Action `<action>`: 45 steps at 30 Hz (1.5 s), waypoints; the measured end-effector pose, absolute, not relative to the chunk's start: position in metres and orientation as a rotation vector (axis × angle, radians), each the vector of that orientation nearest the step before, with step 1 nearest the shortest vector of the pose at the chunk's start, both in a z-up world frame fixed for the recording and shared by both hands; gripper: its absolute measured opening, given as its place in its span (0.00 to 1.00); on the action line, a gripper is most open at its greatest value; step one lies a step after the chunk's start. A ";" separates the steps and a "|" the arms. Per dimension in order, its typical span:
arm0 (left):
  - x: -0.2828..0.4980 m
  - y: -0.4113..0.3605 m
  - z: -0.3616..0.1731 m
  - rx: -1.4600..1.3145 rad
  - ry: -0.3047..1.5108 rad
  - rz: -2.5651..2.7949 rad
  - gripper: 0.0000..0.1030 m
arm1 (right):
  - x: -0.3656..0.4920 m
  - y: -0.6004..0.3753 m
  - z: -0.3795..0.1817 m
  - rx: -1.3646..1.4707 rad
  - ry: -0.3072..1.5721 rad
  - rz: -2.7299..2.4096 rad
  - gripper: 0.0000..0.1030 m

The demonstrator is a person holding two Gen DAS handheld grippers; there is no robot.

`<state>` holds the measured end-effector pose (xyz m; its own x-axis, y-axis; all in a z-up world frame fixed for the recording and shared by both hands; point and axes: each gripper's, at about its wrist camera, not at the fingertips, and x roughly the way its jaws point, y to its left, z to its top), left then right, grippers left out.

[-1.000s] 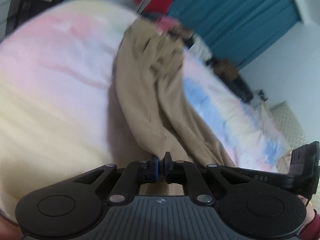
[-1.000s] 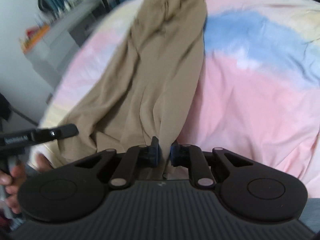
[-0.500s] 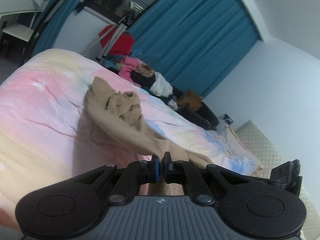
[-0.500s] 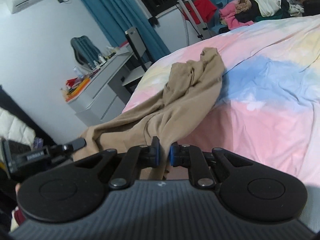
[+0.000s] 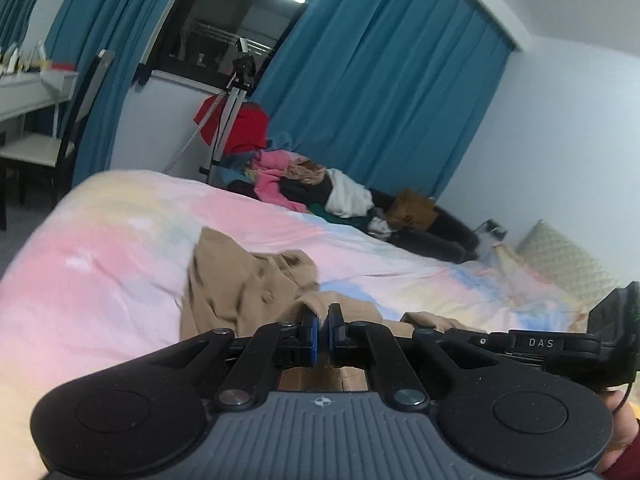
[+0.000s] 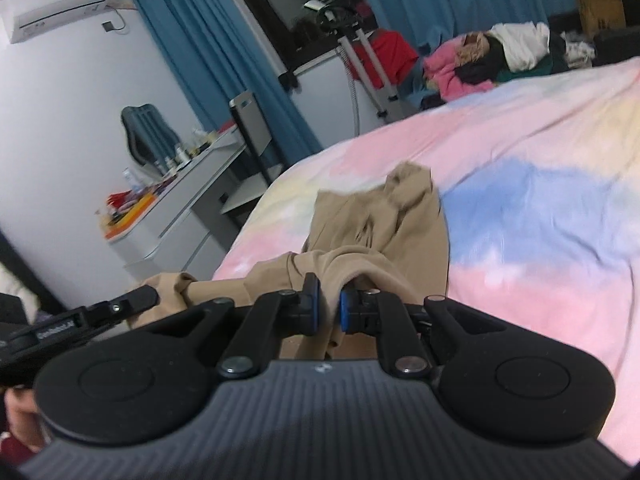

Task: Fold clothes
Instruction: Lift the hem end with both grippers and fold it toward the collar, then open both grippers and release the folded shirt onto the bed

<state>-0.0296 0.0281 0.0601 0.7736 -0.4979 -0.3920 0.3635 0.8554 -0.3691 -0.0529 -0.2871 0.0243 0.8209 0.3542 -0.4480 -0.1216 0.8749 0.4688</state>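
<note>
A tan garment point(image 5: 240, 288) lies bunched on the pastel bedspread point(image 5: 100, 264), its near end lifted off the bed. My left gripper point(image 5: 320, 322) is shut on one edge of that cloth. In the right wrist view the same tan garment point(image 6: 376, 224) stretches from the bed up into my right gripper point(image 6: 329, 312), which is shut on a thick fold of it. The left gripper point(image 6: 132, 300) shows at the left of that view, pinching another part of the cloth. The right gripper's body point(image 5: 560, 344) appears at the right of the left wrist view.
A heap of mixed clothes point(image 5: 312, 184) lies past the bed's far side, in front of blue curtains point(image 5: 380, 92). A tripod point(image 5: 236, 96), a chair point(image 5: 44, 144) and a white desk point(image 6: 180, 200) stand to the left. A cream headboard point(image 5: 568, 264) is at right.
Both grippers have risen with the tan garment, tilting up from the bed toward the room. The cloth's near end is pulled up and the far end has bunched closer.
</note>
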 end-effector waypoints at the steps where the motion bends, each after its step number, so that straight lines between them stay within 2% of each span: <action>1: -0.013 0.025 0.057 -0.271 0.508 -0.460 0.05 | -0.040 -0.286 0.022 0.431 0.546 0.253 0.13; 7: 0.081 0.013 0.024 -0.220 0.564 -0.385 0.05 | 0.033 -0.269 -0.017 0.385 0.528 0.176 0.13; 13: 0.157 0.020 -0.046 -0.276 0.659 -0.326 0.05 | 0.090 -0.255 -0.077 0.331 0.584 0.117 0.14; 18: 0.182 0.009 -0.090 -0.183 0.702 -0.295 0.06 | 0.120 -0.249 -0.107 0.275 0.642 0.092 0.14; 25: 0.182 0.001 -0.100 -0.111 0.699 -0.293 0.07 | 0.130 -0.247 -0.122 0.260 0.674 0.080 0.15; 27: 0.176 0.000 -0.095 -0.099 0.691 -0.291 0.12 | 0.128 -0.246 -0.120 0.259 0.670 0.078 0.16; 28: 0.171 -0.001 -0.092 -0.087 0.685 -0.287 0.18 | 0.126 -0.246 -0.118 0.258 0.667 0.077 0.16; 29: 0.167 -0.002 -0.088 -0.075 0.679 -0.283 0.30 | 0.124 -0.245 -0.116 0.256 0.665 0.077 0.17; 30: 0.162 -0.004 -0.083 -0.062 0.668 -0.277 0.36 | 0.121 -0.245 -0.112 0.257 0.655 0.078 0.25; 31: 0.155 -0.005 -0.077 -0.048 0.652 -0.273 0.49 | 0.117 -0.245 -0.109 0.261 0.641 0.081 0.37; 32: 0.148 -0.007 -0.072 -0.034 0.634 -0.270 0.57 | 0.113 -0.246 -0.105 0.265 0.627 0.084 0.46; 33: 0.141 -0.008 -0.066 -0.019 0.616 -0.267 0.60 | 0.108 -0.246 -0.100 0.267 0.604 0.083 0.67; 34: 0.134 -0.009 -0.060 -0.015 0.603 -0.264 0.68 | 0.101 -0.246 -0.095 0.268 0.575 0.079 0.80; 35: 0.126 -0.009 -0.056 -0.021 0.593 -0.262 0.78 | 0.094 -0.246 -0.090 0.270 0.545 0.075 0.81; 38: 0.100 -0.011 -0.044 -0.021 0.552 -0.241 0.91 | 0.074 -0.243 -0.075 0.240 0.481 0.085 0.80; 45: 0.054 -0.007 -0.024 -0.009 0.495 -0.173 0.99 | 0.028 -0.238 -0.049 0.200 0.378 0.093 0.81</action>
<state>0.0545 -0.0069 -0.0238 0.8655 -0.1673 -0.4721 0.1630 0.9853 -0.0503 0.0278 -0.2382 -0.0492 0.9255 0.1272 -0.3567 -0.0528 0.9761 0.2110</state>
